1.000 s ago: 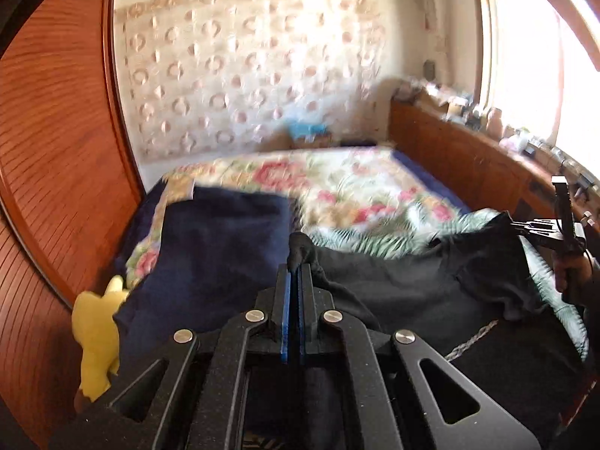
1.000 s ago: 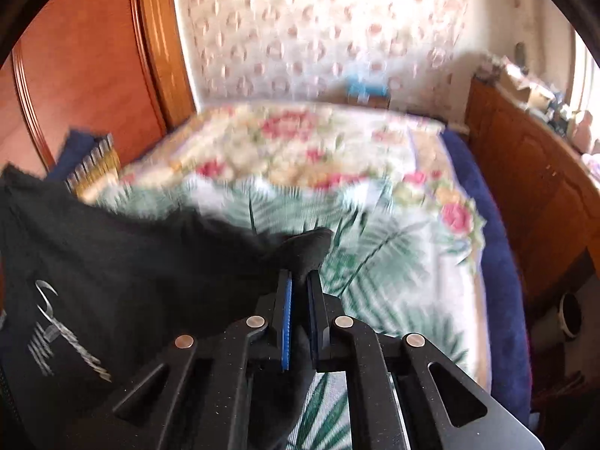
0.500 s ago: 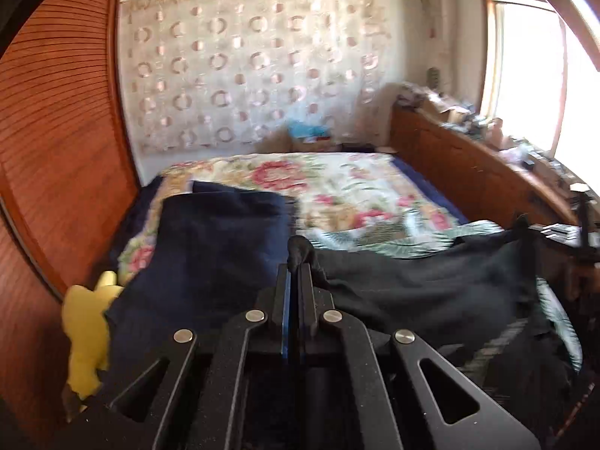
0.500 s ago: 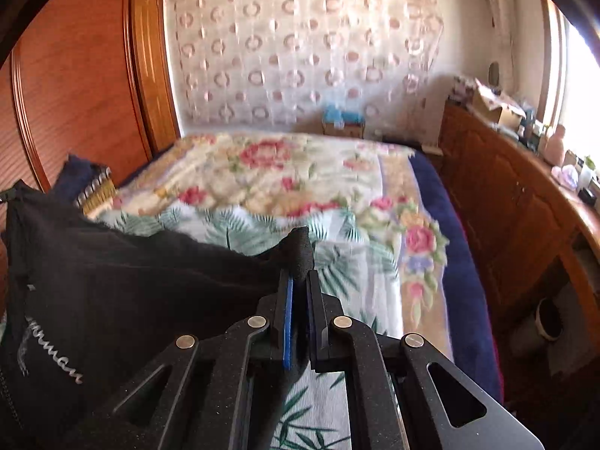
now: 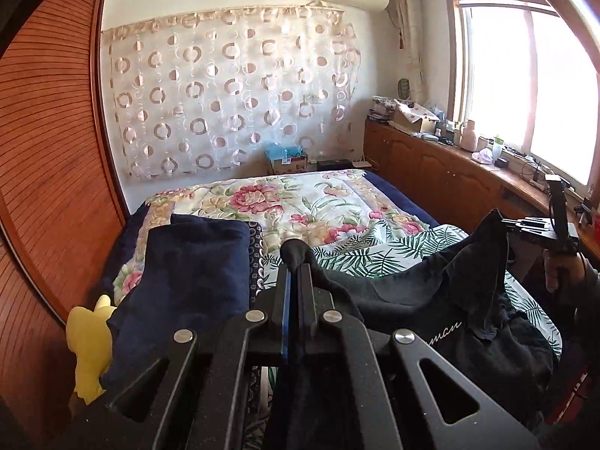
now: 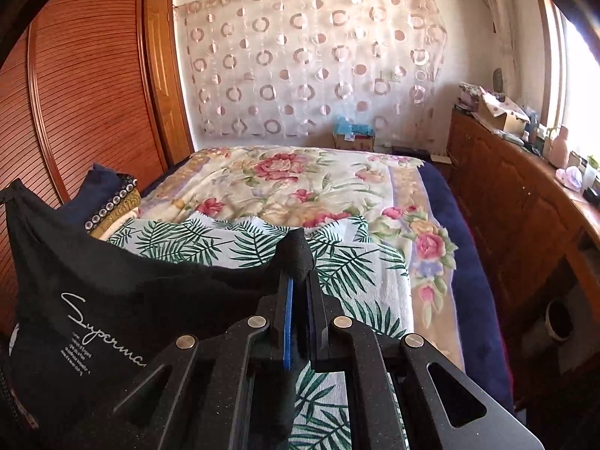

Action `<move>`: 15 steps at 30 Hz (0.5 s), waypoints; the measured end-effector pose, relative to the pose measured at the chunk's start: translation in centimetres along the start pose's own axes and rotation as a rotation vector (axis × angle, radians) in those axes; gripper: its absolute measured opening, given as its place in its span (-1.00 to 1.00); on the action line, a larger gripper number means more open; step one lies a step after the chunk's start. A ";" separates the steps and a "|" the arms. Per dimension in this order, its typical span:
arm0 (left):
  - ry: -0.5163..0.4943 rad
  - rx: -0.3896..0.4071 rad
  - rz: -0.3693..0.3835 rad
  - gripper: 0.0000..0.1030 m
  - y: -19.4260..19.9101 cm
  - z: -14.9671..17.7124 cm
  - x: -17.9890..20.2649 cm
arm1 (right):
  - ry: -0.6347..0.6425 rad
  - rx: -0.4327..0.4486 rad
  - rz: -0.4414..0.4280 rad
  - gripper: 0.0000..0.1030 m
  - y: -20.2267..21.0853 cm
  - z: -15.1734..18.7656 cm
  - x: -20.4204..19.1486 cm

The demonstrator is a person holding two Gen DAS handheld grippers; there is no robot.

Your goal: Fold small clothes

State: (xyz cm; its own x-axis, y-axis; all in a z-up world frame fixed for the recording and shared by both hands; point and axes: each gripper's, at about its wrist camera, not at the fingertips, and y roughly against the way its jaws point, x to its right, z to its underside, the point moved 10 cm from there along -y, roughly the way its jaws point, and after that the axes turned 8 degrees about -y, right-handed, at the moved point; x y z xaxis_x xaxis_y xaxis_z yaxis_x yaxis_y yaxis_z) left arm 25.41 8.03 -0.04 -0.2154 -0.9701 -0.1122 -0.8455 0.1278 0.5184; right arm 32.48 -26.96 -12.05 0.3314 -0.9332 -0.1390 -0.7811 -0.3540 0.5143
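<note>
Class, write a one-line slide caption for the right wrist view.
Right gripper pinches a black cotton T-shirt with white script lettering above a palm-leaf-print bedsheet.

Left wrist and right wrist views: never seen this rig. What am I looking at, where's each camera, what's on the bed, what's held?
There is no robot arm here. A person holds a two-finger gripper in each hand, and each gripper has a fisheye camera that looks forward along its fingers. The black frame at the bottom of each picture is that gripper's own body.

In the left wrist view, the left gripper is shut on one corner of a black shirt. At the right edge you can see the right gripper pinching another corner. In the right wrist view, the same garment with white script hangs to the left.

Below is a bed with a floral blanket, a palm-leaf sheet, a folded navy cloth and a yellow soft toy at the edge.
</note>
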 end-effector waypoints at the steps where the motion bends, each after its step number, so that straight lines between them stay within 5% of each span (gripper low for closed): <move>1: -0.001 0.002 -0.003 -0.93 0.3 0.0 0.1 | 0.005 0.005 0.000 -0.89 0.4 0.0 -0.1; 15: 0.006 0.014 -0.047 -0.93 3.3 3.4 0.5 | 0.043 0.070 -0.039 -0.89 5.3 3.2 -1.9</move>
State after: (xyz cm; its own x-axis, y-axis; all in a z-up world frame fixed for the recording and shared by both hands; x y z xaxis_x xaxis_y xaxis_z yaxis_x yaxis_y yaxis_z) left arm 20.83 8.64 -1.31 -0.1722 -0.9763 -0.1309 -0.8613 0.0847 0.5010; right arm 26.05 -27.24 -11.76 0.3834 -0.9156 -0.1207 -0.8018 -0.3949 0.4486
